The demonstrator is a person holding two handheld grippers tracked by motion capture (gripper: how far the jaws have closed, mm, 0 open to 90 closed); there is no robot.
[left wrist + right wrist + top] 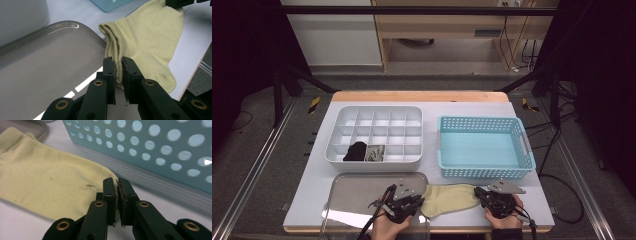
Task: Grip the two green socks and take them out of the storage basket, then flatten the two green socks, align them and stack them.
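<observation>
A pale yellow sock [449, 198] lies flat near the table's front edge, between my two grippers. In the left gripper view the ribbed cuff of the sock [150, 42] sits pinched between the jaws of my left gripper [119, 62], which is shut on it. From the high view, that left gripper [421, 200] is over the right end of a clear tray [362, 187]. My right gripper [477, 192] is at the sock's other end. Its jaws [116, 182] are shut on the toe edge of the sock [45, 182].
A white compartment organizer [377, 107] stands at the back left, holding a black sock [356, 151] and a grey patterned one [374, 153] in its front row. A light blue perforated basket [482, 120] stands right behind the right gripper.
</observation>
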